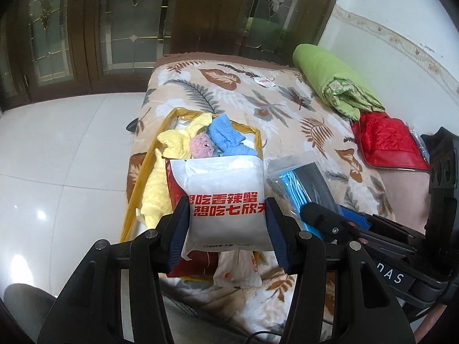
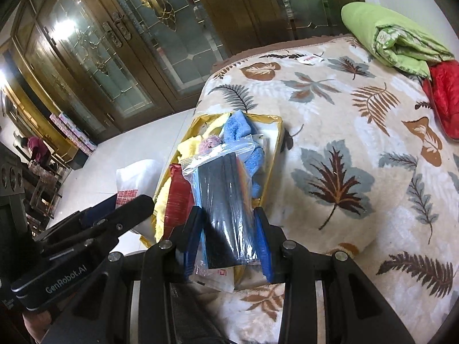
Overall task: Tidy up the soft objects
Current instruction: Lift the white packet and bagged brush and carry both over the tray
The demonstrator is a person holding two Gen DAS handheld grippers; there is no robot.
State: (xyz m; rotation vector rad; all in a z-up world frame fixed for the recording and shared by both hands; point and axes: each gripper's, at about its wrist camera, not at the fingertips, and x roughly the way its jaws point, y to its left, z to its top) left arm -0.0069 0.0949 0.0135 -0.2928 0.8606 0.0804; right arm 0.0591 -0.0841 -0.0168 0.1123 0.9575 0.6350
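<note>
My left gripper [image 1: 226, 223] is shut on a white soft packet with red lettering [image 1: 223, 183], held above the bed. My right gripper [image 2: 228, 240] is shut on a clear zip bag [image 2: 226, 200] holding dark and blue folded items; the same zip bag [image 1: 298, 183] shows to the right in the left wrist view. Under both lies a yellow-edged clear storage bag [image 1: 169, 120] on the bed, with a yellow towel [image 1: 172, 143], a pink cloth [image 1: 200, 147] and a blue towel [image 1: 226, 137] inside. From the right wrist the storage bag [image 2: 269, 120] shows its blue towel [image 2: 238, 129].
The leaf-patterned blanket [image 2: 358, 143] covers the bed. A folded green quilt [image 1: 330, 80] and a red quilted item [image 1: 384, 143] lie at the far right by the wall. White tiled floor [image 1: 57, 143] is to the left, with dark glass-panelled doors [image 1: 86, 28] behind. A person bends over far left [image 2: 38, 149].
</note>
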